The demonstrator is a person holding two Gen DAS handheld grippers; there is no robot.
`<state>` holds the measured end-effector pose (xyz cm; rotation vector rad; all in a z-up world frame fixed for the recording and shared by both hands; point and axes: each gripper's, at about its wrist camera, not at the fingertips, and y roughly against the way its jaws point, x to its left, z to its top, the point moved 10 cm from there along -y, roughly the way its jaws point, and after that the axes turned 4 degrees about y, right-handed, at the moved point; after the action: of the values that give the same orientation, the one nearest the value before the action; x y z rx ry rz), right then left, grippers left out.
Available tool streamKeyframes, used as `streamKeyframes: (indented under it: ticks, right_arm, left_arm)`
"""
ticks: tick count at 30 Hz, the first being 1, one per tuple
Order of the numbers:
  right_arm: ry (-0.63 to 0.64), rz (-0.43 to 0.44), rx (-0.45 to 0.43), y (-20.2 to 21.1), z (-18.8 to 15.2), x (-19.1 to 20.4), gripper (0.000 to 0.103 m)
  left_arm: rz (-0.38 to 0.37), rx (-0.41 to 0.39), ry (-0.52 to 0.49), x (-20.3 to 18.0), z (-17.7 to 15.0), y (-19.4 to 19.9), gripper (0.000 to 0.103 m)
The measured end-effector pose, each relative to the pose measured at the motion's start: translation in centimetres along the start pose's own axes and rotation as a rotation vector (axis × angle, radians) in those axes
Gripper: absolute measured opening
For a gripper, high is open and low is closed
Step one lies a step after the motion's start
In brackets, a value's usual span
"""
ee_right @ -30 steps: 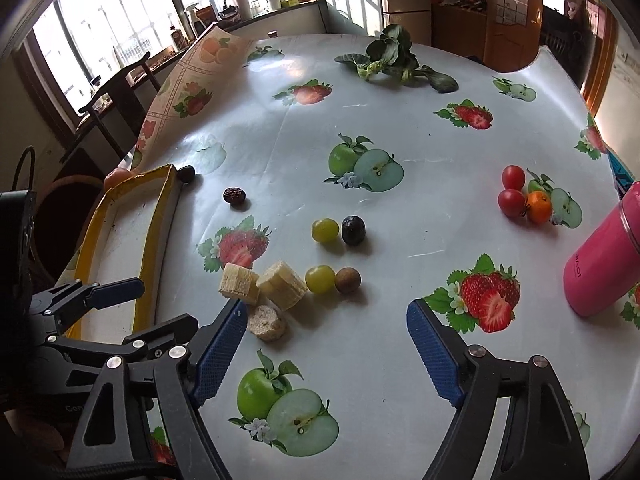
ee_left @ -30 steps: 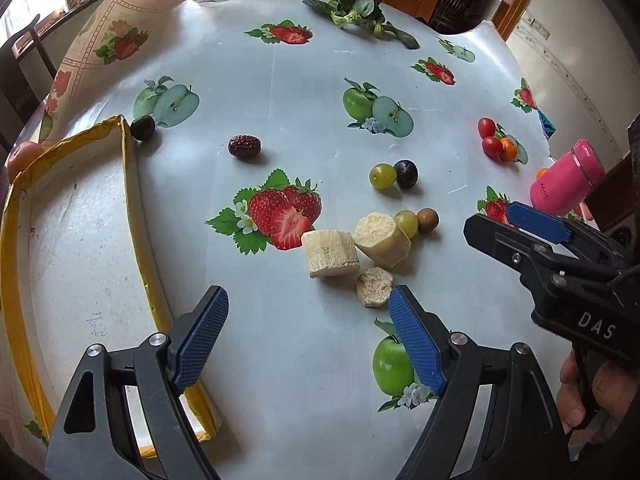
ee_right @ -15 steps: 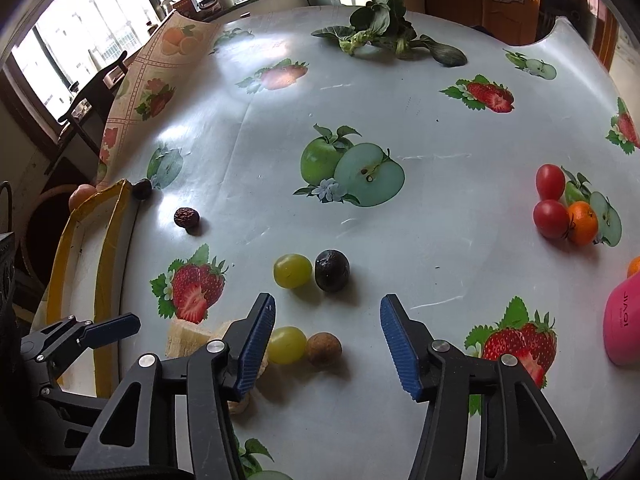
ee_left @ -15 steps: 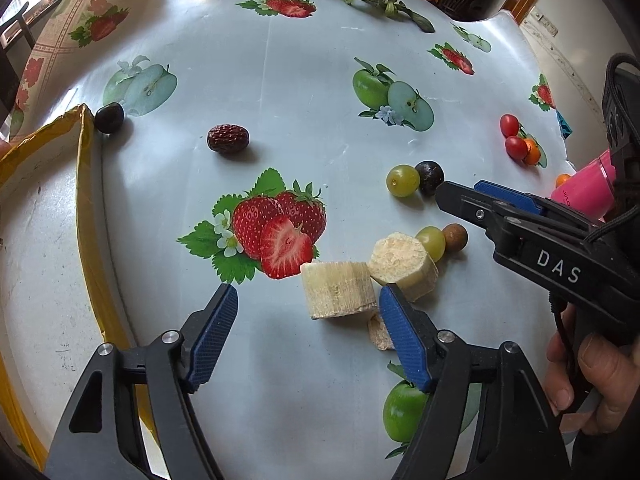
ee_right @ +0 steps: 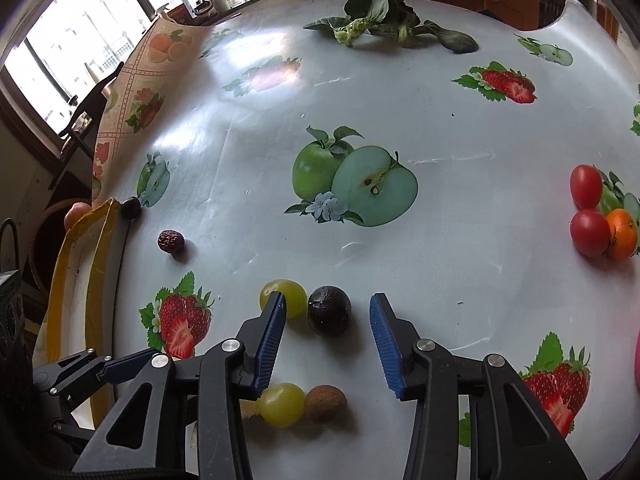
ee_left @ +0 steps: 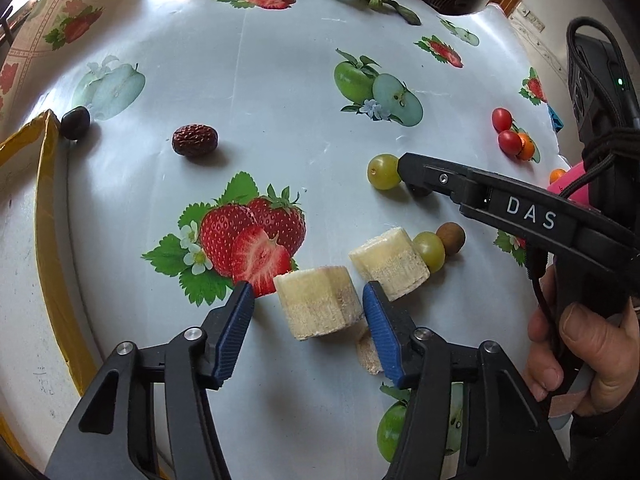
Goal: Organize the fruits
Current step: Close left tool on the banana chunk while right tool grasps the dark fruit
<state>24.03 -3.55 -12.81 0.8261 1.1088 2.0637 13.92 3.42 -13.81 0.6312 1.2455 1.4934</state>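
Left wrist view: our left gripper stands open around a banana chunk on the table, one blue pad on each side of it. The right pad looks to be touching or just beside the chunk; the left one is a little apart, so we hold nothing yet. A second banana chunk lies just behind it, with a green grape and a small brown fruit against its far side. A smaller banana piece is partly hidden under the right pad.

In the right wrist view, our right gripper is likewise open and empty, its pads either side of a dark plum, with another green grape just beside the left pad.

We judge the peeled banana to be soft, light and a bit slick, likely to squash or smear, so we should close gently on its flat cut sides near mid-height. The plum looks firmer but round and may roll; we should take it across its widest part.

The yellow-rimmed tray sits at the left.
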Motion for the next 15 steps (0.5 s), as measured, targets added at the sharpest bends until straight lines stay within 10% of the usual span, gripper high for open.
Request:
streamKeyframes:
  ticks: [6,15]
  right_arm:
    - [0.003,0.04,-0.013,0.3,-0.1,0.4,0.027]
    - [-0.017,0.02,-0.007,0.7,-0.7,-0.7,0.035]
  left_arm:
    - [-0.059,0.013,0.03,0.0,0.2,0.1,0.04]
    - [-0.069,0.023,0.058,0.7,-0.1,0.5,0.04]
